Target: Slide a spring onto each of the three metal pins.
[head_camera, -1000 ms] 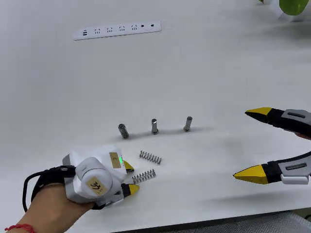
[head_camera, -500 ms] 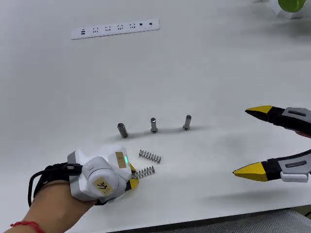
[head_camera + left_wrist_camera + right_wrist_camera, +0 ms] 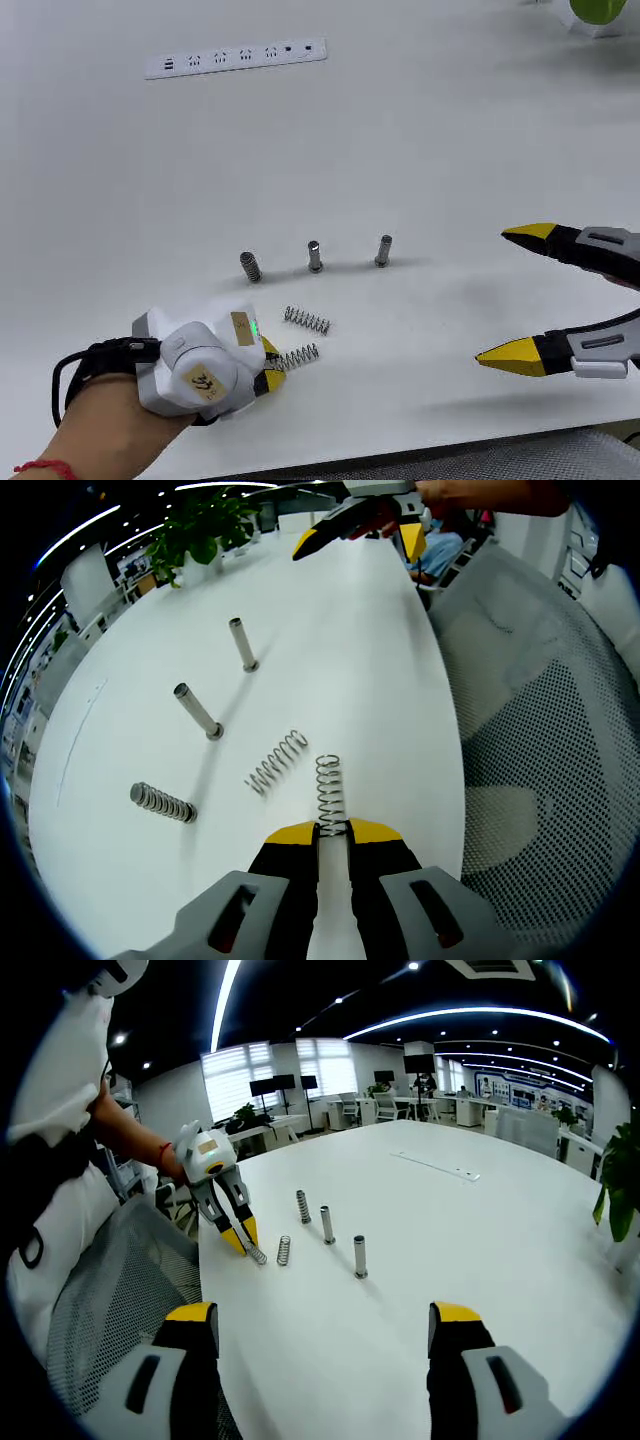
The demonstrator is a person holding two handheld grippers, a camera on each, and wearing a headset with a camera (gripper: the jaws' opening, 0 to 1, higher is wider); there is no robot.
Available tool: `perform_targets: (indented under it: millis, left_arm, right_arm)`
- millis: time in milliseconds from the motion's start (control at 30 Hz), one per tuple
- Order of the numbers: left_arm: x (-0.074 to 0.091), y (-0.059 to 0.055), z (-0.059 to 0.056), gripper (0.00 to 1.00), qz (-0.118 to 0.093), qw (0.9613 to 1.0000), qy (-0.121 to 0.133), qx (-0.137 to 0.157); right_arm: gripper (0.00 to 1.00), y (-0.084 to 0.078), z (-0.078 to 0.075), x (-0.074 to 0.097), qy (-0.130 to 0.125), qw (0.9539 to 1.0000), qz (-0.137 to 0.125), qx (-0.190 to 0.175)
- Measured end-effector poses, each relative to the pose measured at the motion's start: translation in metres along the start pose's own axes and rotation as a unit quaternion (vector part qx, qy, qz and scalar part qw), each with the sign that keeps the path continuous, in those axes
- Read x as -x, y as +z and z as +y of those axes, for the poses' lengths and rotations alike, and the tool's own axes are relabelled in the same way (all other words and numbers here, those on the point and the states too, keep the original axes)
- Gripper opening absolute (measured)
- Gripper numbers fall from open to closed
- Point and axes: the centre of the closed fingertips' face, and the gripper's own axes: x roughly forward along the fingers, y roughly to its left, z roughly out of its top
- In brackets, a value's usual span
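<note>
White power strip (image 3: 236,58), green plant (image 3: 195,535)

table (image 3: 450,150): white | spring (image 3: 328,790): silver | pins (image 3: 315,256): grey | left gripper (image 3: 271,363): white, yellow-tipped jaws

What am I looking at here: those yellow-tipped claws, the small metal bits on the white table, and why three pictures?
There is no robot: a person holds a two-jaw tool, a gripper, in each hand. One picture comes from a camera on the person's head; the two round ones come from cameras riding on the grippers. On the white table stand three metal pins: the left pin already wears a spring, the middle pin and right pin are bare. A loose spring lies flat near them. The left gripper pinches the end of a second spring. The right gripper is open and holds nothing. A power strip lies farther back.
</note>
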Motion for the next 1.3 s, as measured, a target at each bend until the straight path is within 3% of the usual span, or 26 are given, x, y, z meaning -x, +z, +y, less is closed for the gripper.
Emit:
perform_targets:
  millis: [167, 433, 600, 667, 767, 833, 867, 933, 1000, 1100, 1200, 1300]
  left_arm:
    - [0.004, 0.004, -0.002, 0.1, -0.012, 0.9999, -0.002, 0.007]
    - [0.018, 0.024, -0.004, 0.1, -0.064, 0.9973, 0.002, 0.036]
    - [0.032, 0.046, -0.002, 0.1, -0.112, 0.9918, 0.008, 0.059]
    - [0.037, 0.054, -0.001, 0.1, -0.131, 0.9891, 0.01, 0.067]
    - [0.043, 0.065, 0.001, 0.1, -0.152, 0.9854, 0.013, 0.076]
    - [0.046, 0.073, 0.002, 0.1, -0.169, 0.982, 0.014, 0.083]
    - [0.048, 0.077, 0.003, 0.1, -0.177, 0.9804, 0.015, 0.085]
    - [0.052, 0.085, 0.004, 0.1, -0.191, 0.9773, 0.016, 0.091]
    - [0.055, 0.092, 0.005, 0.1, -0.203, 0.9744, 0.016, 0.095]
    - [0.06, 0.102, 0.007, 0.1, -0.221, 0.9697, 0.019, 0.102]
    - [0.064, 0.108, 0.009, 0.1, -0.233, 0.9662, 0.019, 0.108]
    - [0.067, 0.113, 0.01, 0.1, -0.243, 0.9635, 0.019, 0.111]
  right_arm:
    - [0.87, 0.0, 0.001, -0.001, 0.002, 1.0, 0.0, -0.001]
    - [0.85, 0.01, 0.015, -0.006, 0.012, 0.9998, -0.012, -0.012]
    - [0.81, 0.029, 0.032, -0.013, 0.026, 0.9984, -0.025, -0.043]
    - [0.76, 0.039, 0.036, -0.016, 0.026, 0.998, -0.042, -0.04]
    - [0.66, 0.05, 0.041, -0.022, 0.03, 0.9938, -0.057, -0.091]
    - [0.59, 0.062, 0.044, -0.027, 0.03, 0.9888, -0.081, -0.122]
    - [0.55, 0.069, 0.045, -0.031, 0.032, 0.9829, -0.095, -0.154]
    - [0.48, 0.079, 0.048, -0.038, 0.034, 0.9754, -0.12, -0.181]
    - [0.41, 0.081, 0.049, -0.044, 0.031, 0.9709, -0.126, -0.201]
    - [0.32, 0.082, 0.05, -0.053, 0.027, 0.9593, -0.14, -0.244]
    - [0.3, 0.086, 0.05, -0.057, 0.032, 0.946, -0.156, -0.282]
    - [0.27, 0.09, 0.049, -0.058, 0.039, 0.9372, -0.167, -0.304]
